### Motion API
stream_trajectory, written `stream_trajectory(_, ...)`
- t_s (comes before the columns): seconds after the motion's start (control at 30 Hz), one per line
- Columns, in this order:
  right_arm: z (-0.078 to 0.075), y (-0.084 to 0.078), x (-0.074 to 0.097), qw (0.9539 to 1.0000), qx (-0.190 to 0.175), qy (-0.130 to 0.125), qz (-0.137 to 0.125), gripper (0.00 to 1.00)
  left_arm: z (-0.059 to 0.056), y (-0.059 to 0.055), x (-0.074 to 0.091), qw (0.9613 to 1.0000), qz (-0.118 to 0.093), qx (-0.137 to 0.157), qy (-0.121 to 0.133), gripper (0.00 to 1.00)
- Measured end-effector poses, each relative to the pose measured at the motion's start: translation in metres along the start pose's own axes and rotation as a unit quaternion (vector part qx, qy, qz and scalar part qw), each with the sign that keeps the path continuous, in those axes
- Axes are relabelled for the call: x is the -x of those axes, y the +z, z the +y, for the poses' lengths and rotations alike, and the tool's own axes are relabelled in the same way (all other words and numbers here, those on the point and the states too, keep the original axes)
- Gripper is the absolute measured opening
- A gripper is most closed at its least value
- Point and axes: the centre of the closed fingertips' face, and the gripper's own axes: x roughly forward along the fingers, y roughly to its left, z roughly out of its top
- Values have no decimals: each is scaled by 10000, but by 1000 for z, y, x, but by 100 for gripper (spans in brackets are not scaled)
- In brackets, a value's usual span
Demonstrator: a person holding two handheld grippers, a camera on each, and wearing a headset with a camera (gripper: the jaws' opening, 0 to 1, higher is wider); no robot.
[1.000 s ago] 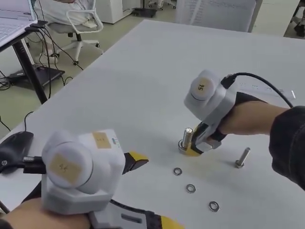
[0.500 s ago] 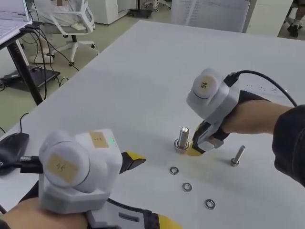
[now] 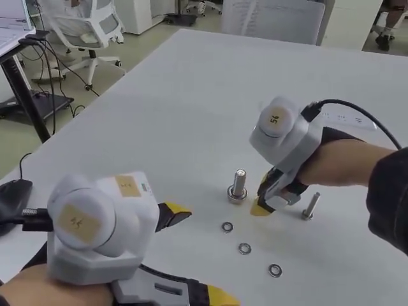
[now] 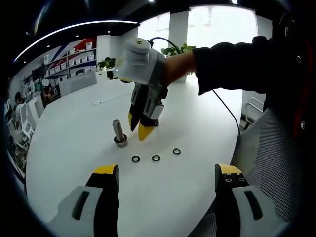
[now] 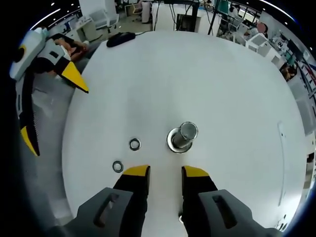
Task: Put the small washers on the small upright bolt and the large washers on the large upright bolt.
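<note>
I am working in an open-plan office or lab. My wide white tabletop (image 3: 191,95) stands over a pale floor (image 3: 137,41). In the head view, 1 white swivel chair (image 3: 95,25) sits at 11 o'clock, and a laptop (image 3: 11,19) rests on a black-legged desk (image 3: 25,89) with cables (image 3: 60,60) trailing down at 10 o'clock. In the left gripper view, wall shelves (image 4: 74,61) show at 10 o'clock and potted plants (image 4: 177,49) at 12.

A broad white surface (image 3: 191,95) is stretching away toward its far edge. In its near half, well in from the left edge, a large upright bolt (image 3: 238,185) is standing with a wider metal ring showing at its foot. A small upright bolt (image 3: 310,206) is standing nearer the right edge. Three small washers (image 3: 245,248) are lying flat in a slanting row toward the near edge. A black mouse (image 3: 9,194) is resting at the left edge, and a pale strip (image 3: 344,116) is lying toward the far right.
</note>
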Motion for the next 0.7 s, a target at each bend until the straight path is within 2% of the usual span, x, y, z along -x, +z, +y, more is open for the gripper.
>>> stream_trajectory(0.37, 17, 4, -1, 9999, 58, 133, -37, 27, -1, 2, 1, 10000, -41, -23, 7, 79)
stream_trajectory(0.7, 35, 14, -13, 9992, 222, 323, -66, 26, -1, 2, 1, 10000, -42, -38, 12, 79)
